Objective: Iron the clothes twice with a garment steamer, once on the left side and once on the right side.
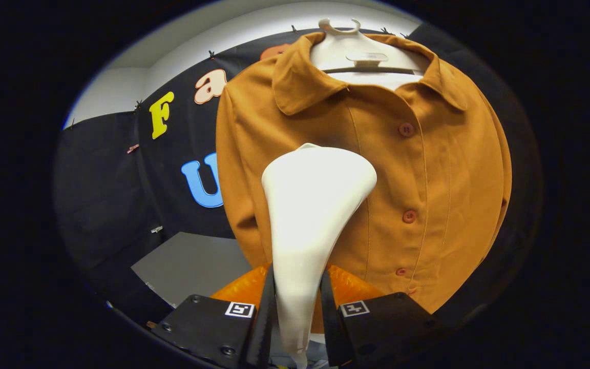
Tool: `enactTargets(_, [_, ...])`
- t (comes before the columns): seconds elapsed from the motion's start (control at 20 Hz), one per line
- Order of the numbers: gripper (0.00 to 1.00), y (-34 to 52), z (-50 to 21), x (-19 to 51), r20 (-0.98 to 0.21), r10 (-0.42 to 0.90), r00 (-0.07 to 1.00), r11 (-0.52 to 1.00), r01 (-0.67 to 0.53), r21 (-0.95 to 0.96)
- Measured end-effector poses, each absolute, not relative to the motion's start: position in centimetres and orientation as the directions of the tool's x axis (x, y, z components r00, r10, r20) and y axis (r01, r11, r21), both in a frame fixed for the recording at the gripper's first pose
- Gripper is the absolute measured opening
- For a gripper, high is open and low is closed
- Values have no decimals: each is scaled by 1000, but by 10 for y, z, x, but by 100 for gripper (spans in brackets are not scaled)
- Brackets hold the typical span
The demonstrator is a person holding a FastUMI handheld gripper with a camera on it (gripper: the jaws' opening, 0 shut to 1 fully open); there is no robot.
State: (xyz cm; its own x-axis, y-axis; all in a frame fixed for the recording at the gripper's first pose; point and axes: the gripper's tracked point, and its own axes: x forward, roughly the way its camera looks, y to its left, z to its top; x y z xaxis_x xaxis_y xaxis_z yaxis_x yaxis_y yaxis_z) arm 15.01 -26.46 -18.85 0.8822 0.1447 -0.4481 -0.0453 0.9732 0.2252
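The steamer (310, 225) is a white body, narrow where it is held and widening to a broad head beyond the fingers; its head stands in front of the shirt's (377, 195) left-of-buttons panel, though whether it touches the cloth cannot be told; the hand-held gripper (297, 312) is clamped on the steamer's narrow neck, both black fingers (263, 318) pressed against its sides; each finger block carries a small square black-and-white marker (239, 309) on its top face.

The shirt is brown-orange, with a spread collar (300, 77) and a row of matching buttons (406, 129) running down its front, right of the steamer head; it hangs facing the gripper on a white hanger (356, 51), whose hook rises above the collar; one sleeve (233, 195) falls down beside the steamer, on the side away from the buttons.

Just ahead of the fingers, below the shirt's hem, lies something glossy and orange (349, 287), partly hidden by the steamer; off to the sleeve side, lower and farther back, a grey tabletop (192, 266) sits against the booth's black cloth wall (100, 184); above the cloth a pale wall (182, 46) shows.
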Motion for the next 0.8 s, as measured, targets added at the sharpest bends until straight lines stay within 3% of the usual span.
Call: enactTargets(0.8, [46, -280, -282, 125, -583, 204, 787, 961, -47, 274])
